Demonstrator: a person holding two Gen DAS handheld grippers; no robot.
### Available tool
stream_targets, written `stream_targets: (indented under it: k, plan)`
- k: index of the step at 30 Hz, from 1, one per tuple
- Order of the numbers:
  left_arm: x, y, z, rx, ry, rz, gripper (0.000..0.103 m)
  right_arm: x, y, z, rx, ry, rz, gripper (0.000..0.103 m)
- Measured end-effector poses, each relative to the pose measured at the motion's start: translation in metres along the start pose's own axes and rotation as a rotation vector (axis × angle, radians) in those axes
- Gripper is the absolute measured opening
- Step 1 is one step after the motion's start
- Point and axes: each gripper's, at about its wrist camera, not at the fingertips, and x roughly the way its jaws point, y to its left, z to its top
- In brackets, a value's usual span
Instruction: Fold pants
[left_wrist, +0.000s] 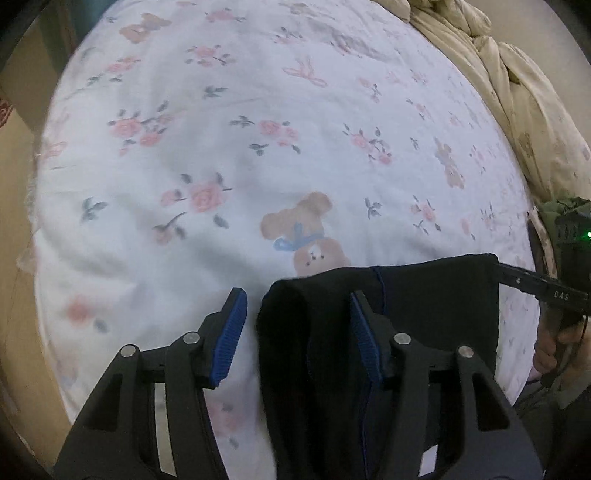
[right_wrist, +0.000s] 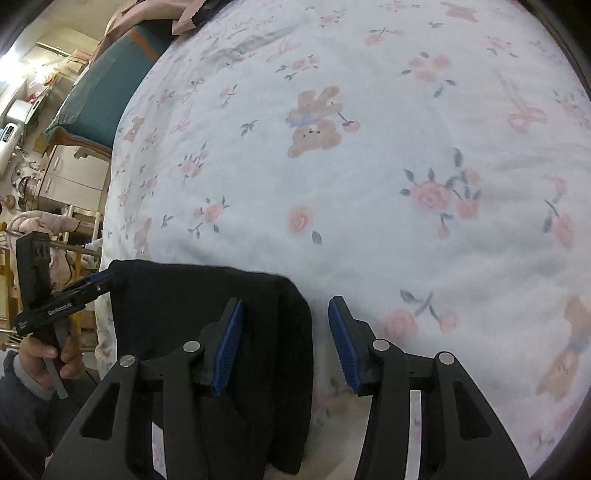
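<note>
The black pants (left_wrist: 424, 314) lie folded on the floral bed sheet (left_wrist: 221, 166). In the left wrist view my left gripper (left_wrist: 297, 325) is open, its jaws wide apart around the pants' left folded edge, nothing pinched. My right gripper's fingertips (left_wrist: 496, 267) touch the pants' far right corner there. In the right wrist view my right gripper (right_wrist: 286, 325) is open around the pants' (right_wrist: 203, 295) right folded edge. My left gripper's fingertips (right_wrist: 110, 275) sit at the pants' left corner.
A beige quilt (left_wrist: 517, 92) is bunched along the bed's right side. A teal chair (right_wrist: 107, 88) and cluttered shelves (right_wrist: 22, 129) stand beyond the bed's left edge. A hand (right_wrist: 44, 354) holds the left gripper's handle.
</note>
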Motion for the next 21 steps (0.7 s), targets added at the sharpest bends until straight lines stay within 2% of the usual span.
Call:
stream_targets:
  k: [1, 2, 3, 4, 6, 10, 13, 15, 16, 18, 20, 21]
  plan:
    - [0.000, -0.002, 0.001, 0.013, 0.004, -0.009, 0.032, 0.003, 0.001, 0.003, -0.008, 0.006, 0.015, 0.049]
    - [0.002, -0.003, 0.004, 0.035, 0.015, -0.015, 0.021, 0.007, 0.002, 0.005, -0.019, 0.015, 0.025, 0.044]
    - [0.003, -0.005, 0.005, 0.068, 0.027, -0.012, 0.015, 0.009, 0.004, 0.005, -0.041, 0.032, 0.032, 0.022]
    - [0.002, -0.007, 0.005, 0.095, 0.026, -0.018, 0.010, 0.009, 0.006, 0.005, -0.058, 0.040, 0.032, 0.015]
    - [-0.003, -0.012, 0.007, 0.126, 0.010, -0.003, 0.009, 0.002, 0.016, 0.007, -0.119, 0.019, 0.023, 0.012]
    - [-0.020, -0.004, 0.023, 0.076, -0.067, -0.019, 0.008, -0.019, 0.025, 0.018, -0.151, -0.104, 0.008, 0.011]
    - [-0.013, -0.001, 0.031, 0.066, -0.041, -0.030, 0.010, -0.008, 0.018, 0.023, -0.130, -0.073, -0.008, 0.011]
    - [-0.006, 0.004, 0.031, 0.048, -0.032, -0.008, 0.019, 0.003, 0.006, 0.023, -0.080, -0.051, -0.029, 0.011]
    - [-0.004, 0.008, 0.031, 0.026, -0.030, 0.014, 0.025, 0.002, 0.001, 0.023, -0.065, -0.056, -0.039, 0.011]
    - [-0.007, 0.018, 0.033, -0.025, -0.033, 0.001, 0.026, -0.004, -0.005, 0.026, -0.045, -0.076, -0.036, 0.013]
    - [-0.015, 0.024, 0.033, -0.051, -0.047, 0.005, 0.026, -0.015, -0.011, 0.028, -0.012, -0.115, -0.095, 0.017]
    - [-0.017, 0.023, 0.033, -0.054, -0.056, 0.008, 0.026, -0.023, -0.017, 0.029, 0.024, -0.144, -0.066, 0.017]
